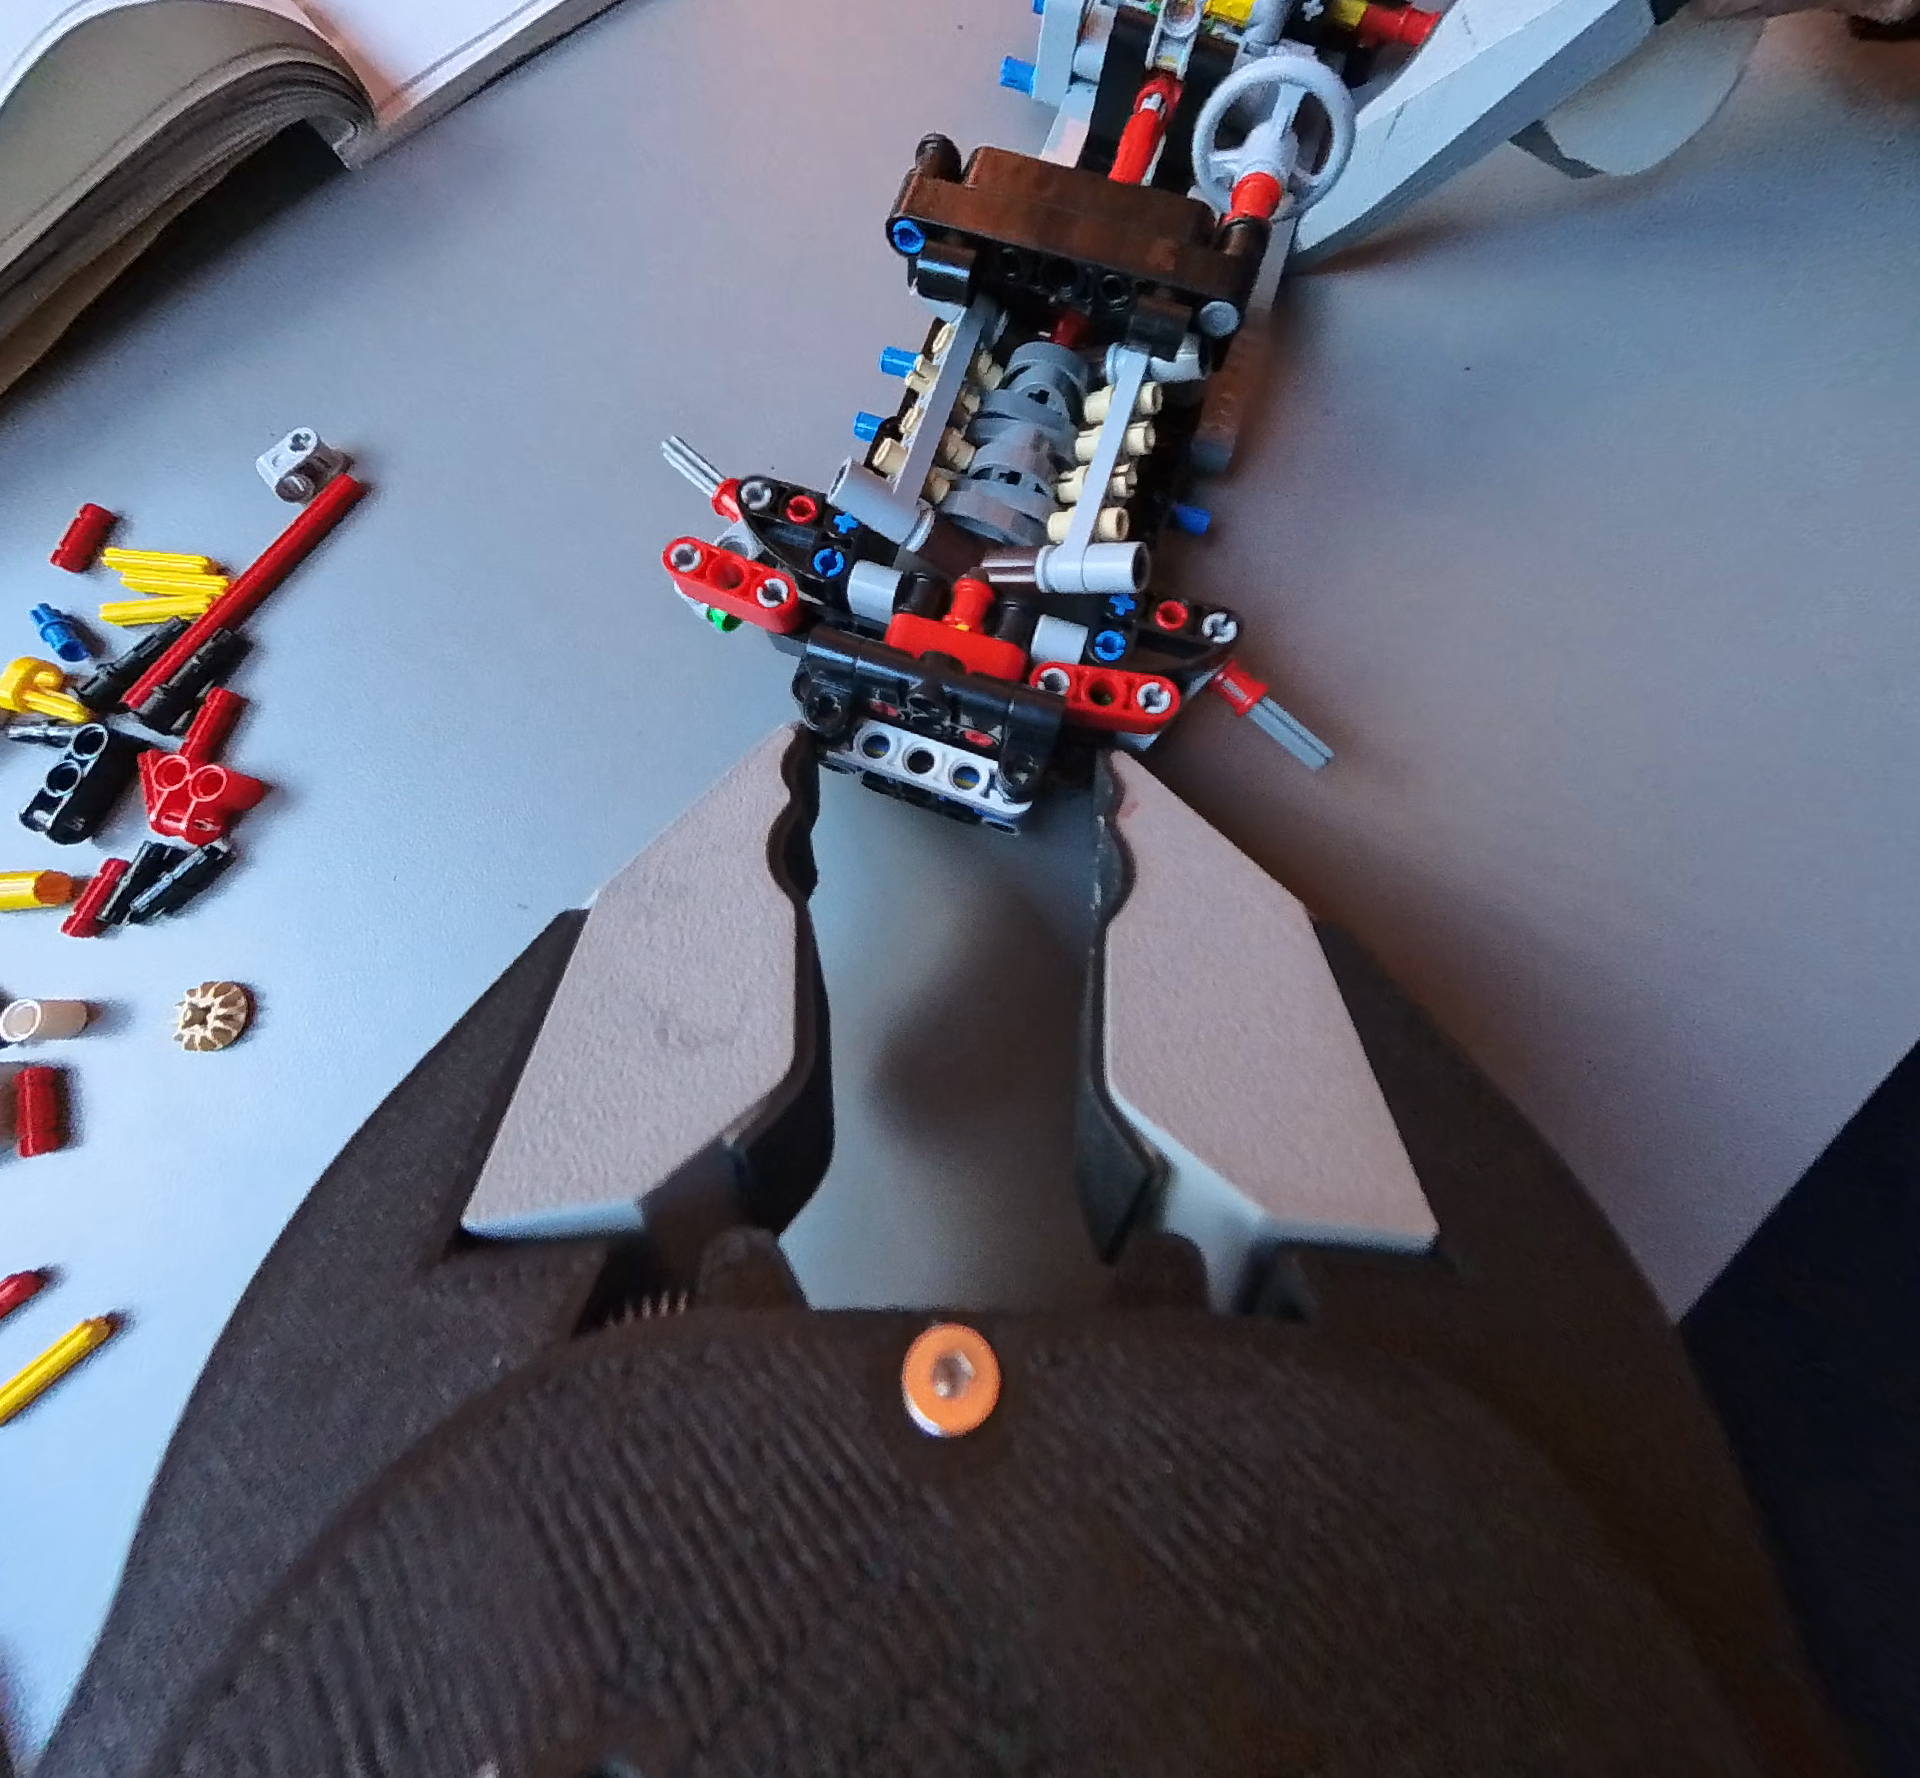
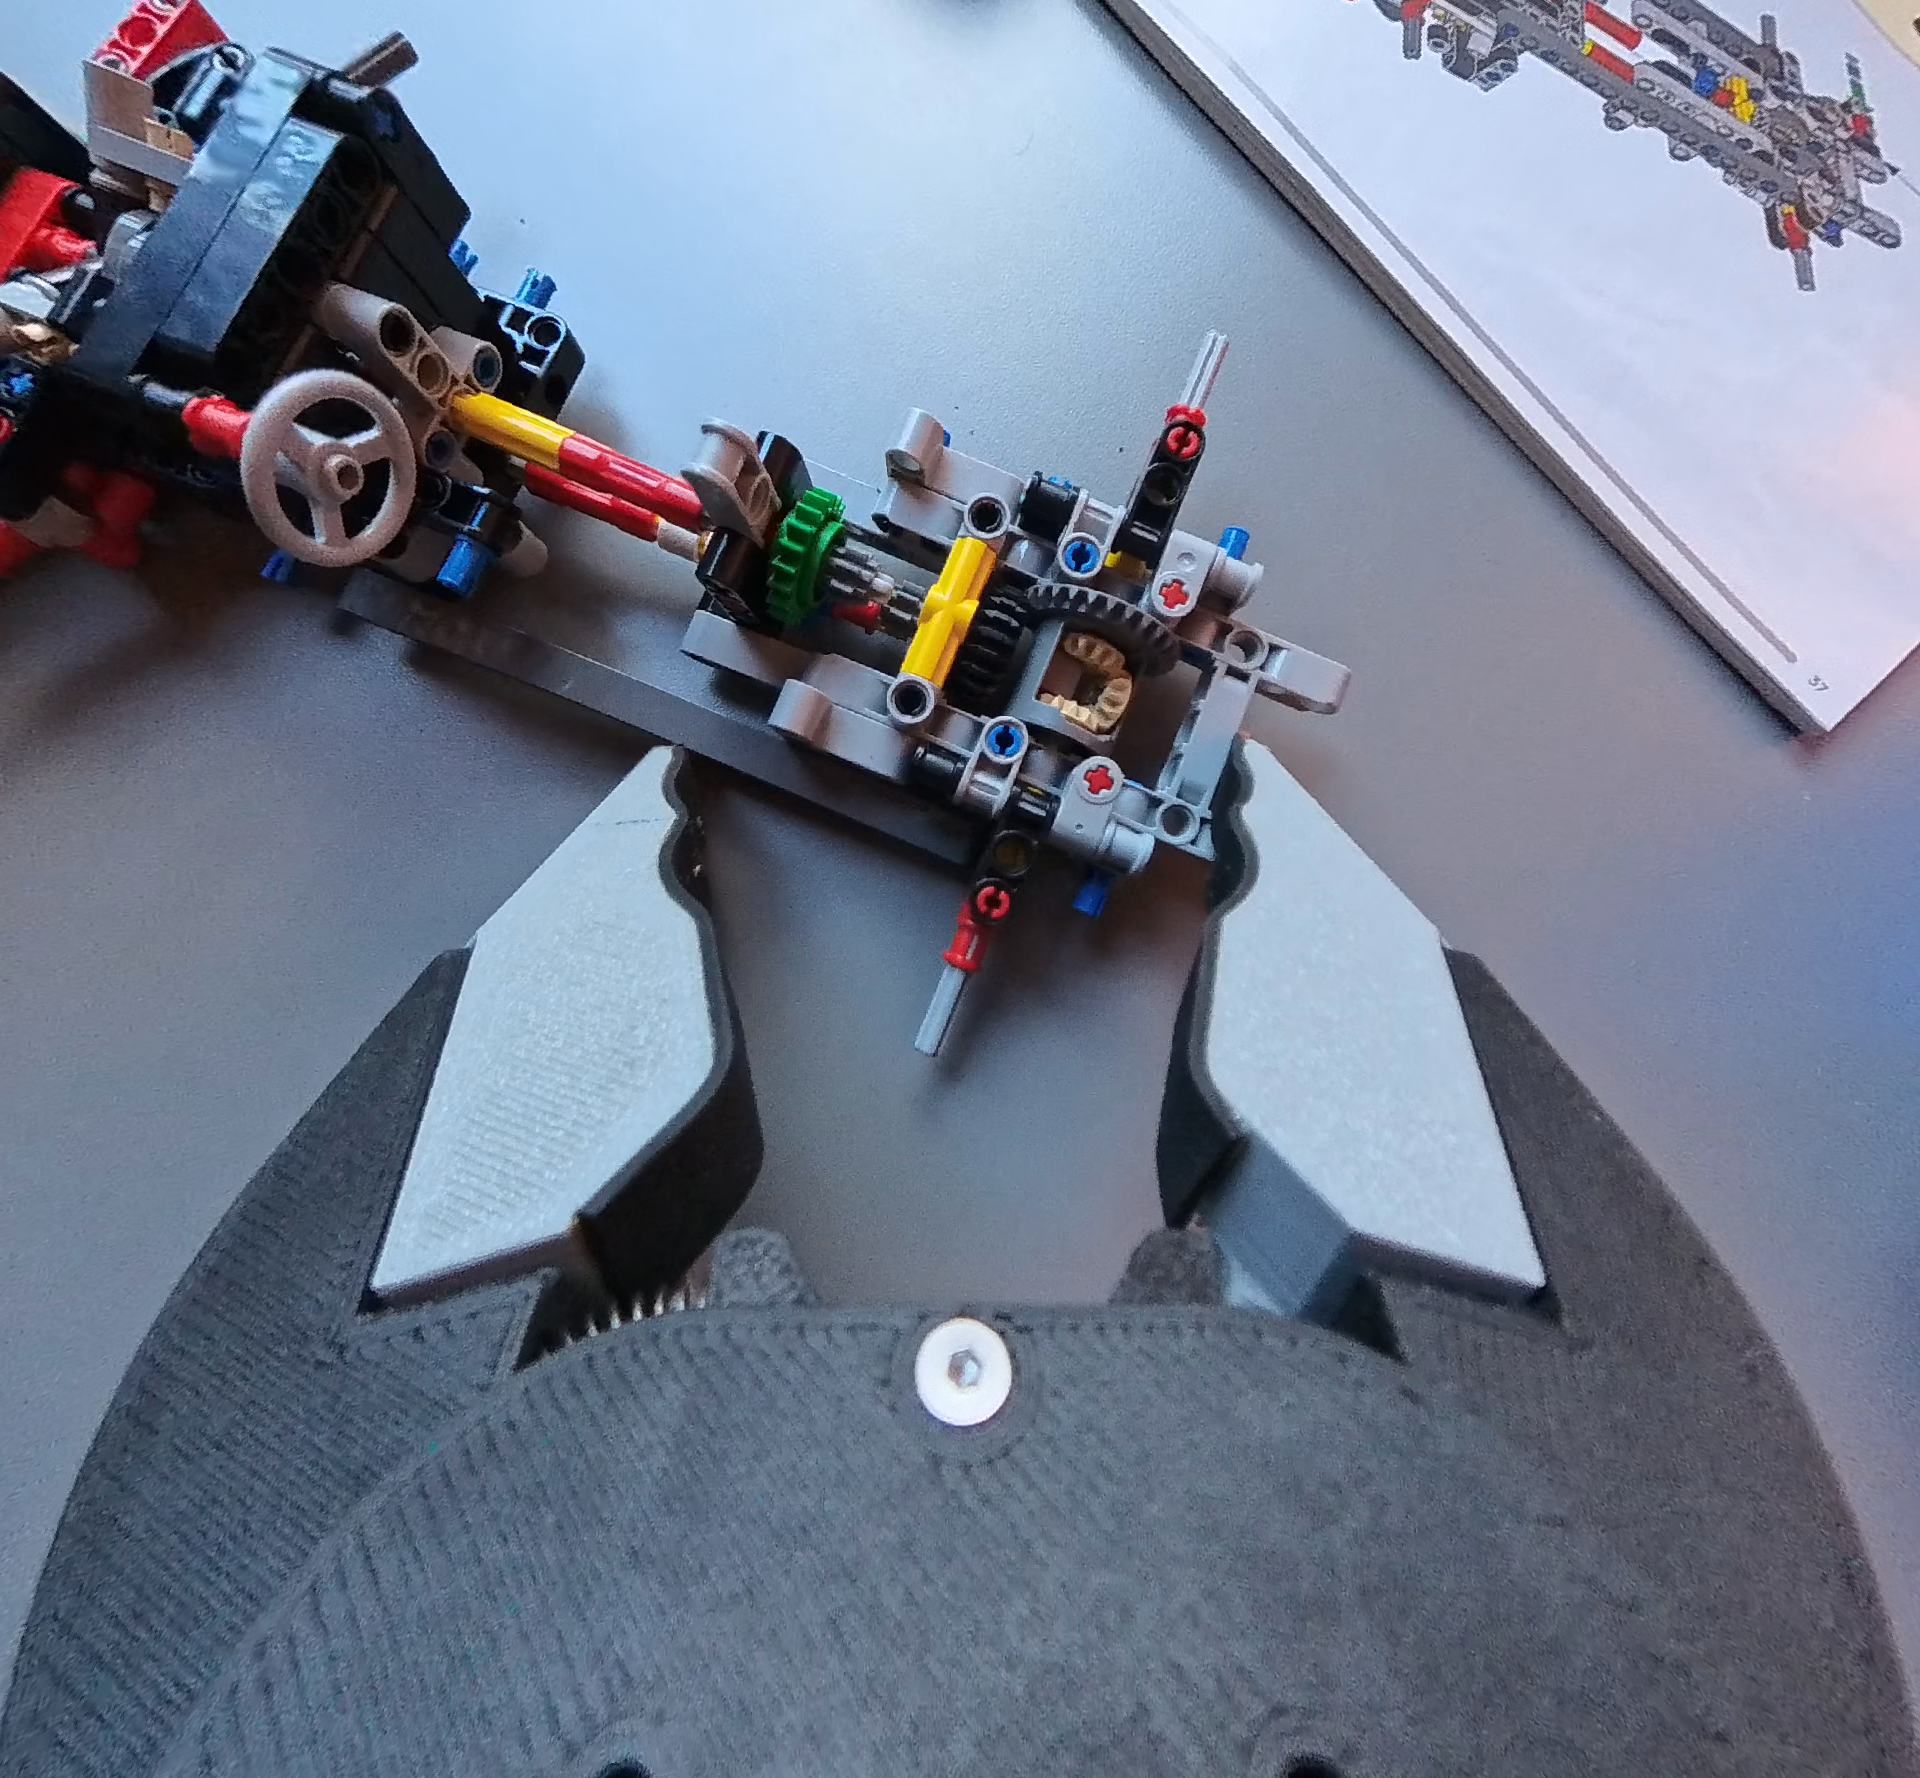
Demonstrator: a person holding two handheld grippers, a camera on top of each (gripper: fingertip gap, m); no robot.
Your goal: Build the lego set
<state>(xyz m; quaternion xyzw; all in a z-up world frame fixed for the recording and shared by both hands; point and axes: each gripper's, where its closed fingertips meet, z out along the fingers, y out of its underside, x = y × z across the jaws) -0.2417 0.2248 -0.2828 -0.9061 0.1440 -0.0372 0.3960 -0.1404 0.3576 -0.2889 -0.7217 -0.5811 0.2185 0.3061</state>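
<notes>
Resting on table: a long building-brick chassis [image 1: 1049, 502] lies flat on the grey table [image 1: 540, 294], one gripper at each end.
Left wrist view only: loose brick parts [image 1: 135, 689] in red, yellow, black and blue lie scattered to the chassis's left, with a tan gear [image 1: 211, 1014] nearer the camera; the thick open edge of the instruction booklet [image 1: 208, 14] fills the upper left; the other gripper's pale finger [image 1: 1475, 66] reaches in at the far end, beside the grey steering wheel [image 1: 1274, 136].
Right wrist view only: the gear end of the chassis, with a green gear [image 2: 805, 559], a yellow cross piece [image 2: 945, 616] and tan bevel gears [image 2: 1091, 684] inside a grey frame; a booklet page with a drawing of the model [image 2: 1600, 76] lies upper right.
Left gripper [image 1: 951, 772]: pointed along the chassis's length, tips bracketing its black-and-white end block; jaws part closed around that block, and whether the pads press on it cannot be told.
Right gripper [image 2: 956, 793]: angled across the chassis's grey frame, jaws spread wide; the right fingertip [image 2: 1231, 793] sits against the frame's corner, the left stands clear of the frame.
</notes>
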